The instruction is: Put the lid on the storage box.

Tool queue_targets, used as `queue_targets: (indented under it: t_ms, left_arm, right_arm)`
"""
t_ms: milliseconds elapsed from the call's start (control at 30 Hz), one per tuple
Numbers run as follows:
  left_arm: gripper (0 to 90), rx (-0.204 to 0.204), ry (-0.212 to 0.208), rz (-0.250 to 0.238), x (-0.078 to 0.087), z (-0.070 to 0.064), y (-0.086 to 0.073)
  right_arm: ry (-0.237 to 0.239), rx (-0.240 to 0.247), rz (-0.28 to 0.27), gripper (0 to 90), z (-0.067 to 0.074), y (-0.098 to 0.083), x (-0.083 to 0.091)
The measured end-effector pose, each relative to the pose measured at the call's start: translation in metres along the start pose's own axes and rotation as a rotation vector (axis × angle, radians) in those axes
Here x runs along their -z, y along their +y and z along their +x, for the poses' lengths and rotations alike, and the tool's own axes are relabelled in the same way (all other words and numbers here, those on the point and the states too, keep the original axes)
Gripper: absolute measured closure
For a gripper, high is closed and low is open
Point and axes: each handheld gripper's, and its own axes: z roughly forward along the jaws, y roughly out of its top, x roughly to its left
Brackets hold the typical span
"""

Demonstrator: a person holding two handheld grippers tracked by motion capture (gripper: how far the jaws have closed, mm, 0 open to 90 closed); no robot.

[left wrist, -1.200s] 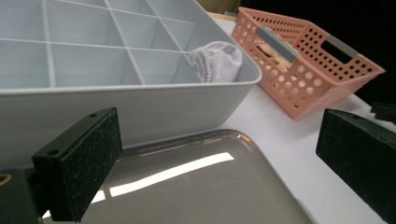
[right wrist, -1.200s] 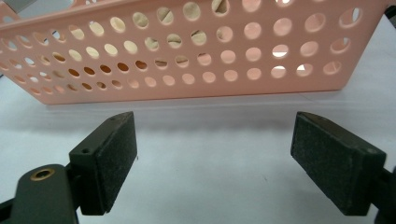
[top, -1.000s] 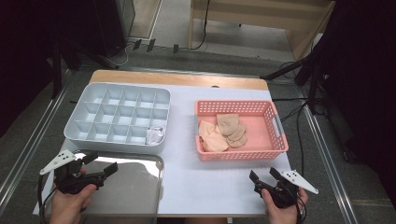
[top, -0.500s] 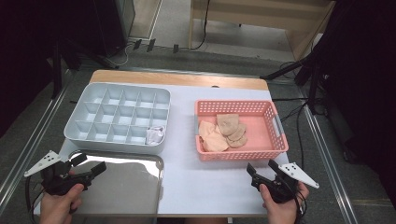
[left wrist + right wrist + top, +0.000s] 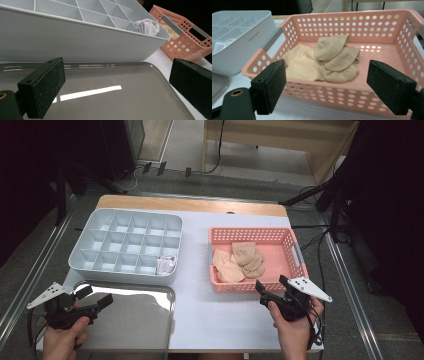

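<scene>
Reaching toward the socks (image 5: 332, 60) piled in the pink basket (image 5: 292, 251) at our 12 o'clock, we keep the right gripper (image 5: 272, 287) wide open, the left gripper (image 5: 95, 297) empty and open over the tray (image 5: 150, 320).

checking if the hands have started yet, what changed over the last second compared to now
The right gripper moved forward to the near wall of the pink basket, jaws open and empty. The left gripper drifted left, then came back right over the metal tray, also open and empty. Nothing was gripped or released. The beige socks, the white sock and the grey divided organizer stayed put.
</scene>
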Motion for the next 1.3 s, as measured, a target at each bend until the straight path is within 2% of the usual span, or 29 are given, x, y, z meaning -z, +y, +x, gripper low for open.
queue_targets:
  t_ms: [233,500,600,767,867,967,1067,1167,1300]
  left_arm:
    - [1.0,0.018,0.004,-0.003,0.001,0.004,0.0]
    - [1.0,0.037,-0.004,-0.004,0.002,0.007,0.0]
    - [1.0,0.048,-0.002,-0.008,0.003,0.009,0.0]
    - [1.0,0.052,0.006,-0.018,0.004,0.011,0.0]
    - [2.0,0.051,0.018,-0.043,0.006,0.01,0.0]
    - [2.1,0.054,0.017,-0.049,0.007,0.011,0.0]
    - [2.1,0.05,0.02,-0.046,0.007,0.011,0.0]
    - [2.1,0.049,0.023,-0.046,0.007,0.011,0.0]
    - [2.1,0.044,0.032,-0.052,0.008,0.012,0.0]
  right_arm:
    - [0.007,0.002,0.021,16.4,0.009,0.019,-0.022]
    - [-0.033,-0.001,0.055,19.6,0.012,0.031,-0.047]
    - [-0.022,-0.022,0.078,19.6,0.012,0.034,-0.058]
    - [-0.039,-0.023,0.123,19.7,0.012,0.039,-0.075]
    - [-0.04,-0.053,0.134,23.8,0.012,0.043,-0.084]
    - [-0.052,-0.071,0.144,36.8,0.01,0.044,-0.091]
    - [-0.042,-0.079,0.167,51.0,0.009,0.045,-0.099]
    - [-0.055,-0.091,0.191,54.1,0.008,0.046,-0.107]
    - [-0.089,-0.129,0.256,56.9,0.006,0.048,-0.117]
